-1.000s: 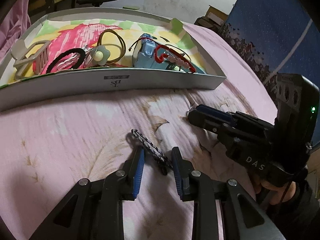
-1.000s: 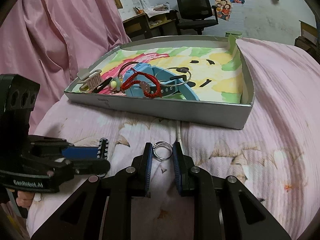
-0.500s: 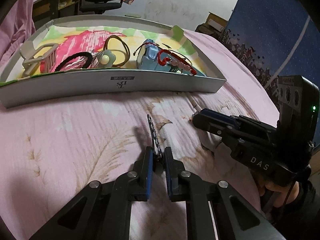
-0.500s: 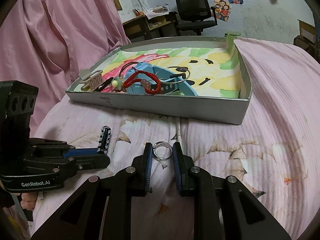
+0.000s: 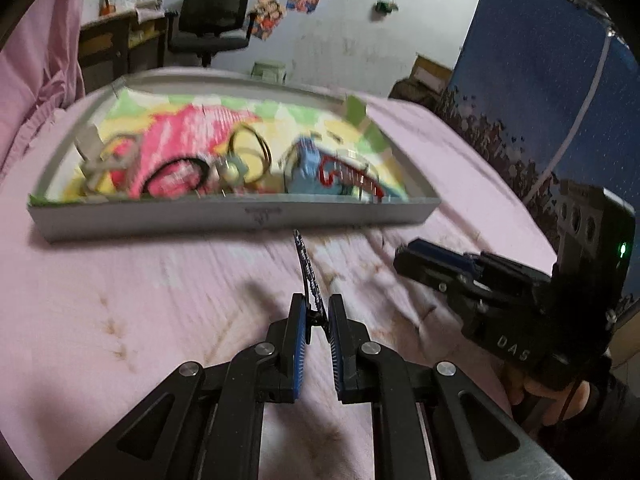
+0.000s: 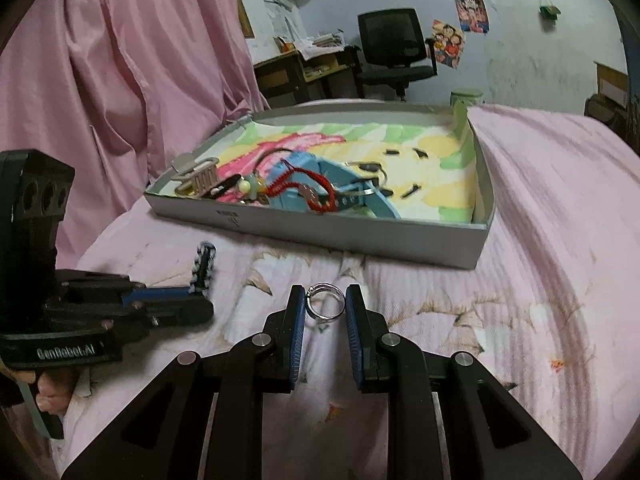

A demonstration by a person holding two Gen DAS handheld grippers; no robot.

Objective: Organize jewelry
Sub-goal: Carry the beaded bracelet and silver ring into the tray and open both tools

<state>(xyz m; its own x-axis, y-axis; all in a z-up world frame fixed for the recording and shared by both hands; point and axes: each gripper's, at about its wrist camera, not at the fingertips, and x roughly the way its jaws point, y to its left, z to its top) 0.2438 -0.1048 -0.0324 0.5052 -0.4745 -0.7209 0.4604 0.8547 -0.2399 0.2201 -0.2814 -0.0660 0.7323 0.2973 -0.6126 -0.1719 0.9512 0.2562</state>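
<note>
Left gripper (image 5: 317, 316): narrowed, pinching the near end of a black-and-white braided bracelet (image 5: 306, 276) that stands up above the pink bedspread (image 5: 120, 300).
Right gripper (image 6: 325, 307): fingers set just wider than a silver ring (image 6: 325, 306) held between the pads, at or just above the bedspread; contact with the fabric is unclear.
Tray (image 6: 360, 236): grey, shallow, beyond both grippers, with a colourful cartoon lining.
Right view only: the ring; sharp tray contents, including a red cord bracelet (image 6: 308, 188), a blue strap (image 6: 320, 176), a beige hair claw (image 6: 200, 176).
Left view only: blurred tray; the bracelet seen edge-on as a thin strip.
</note>
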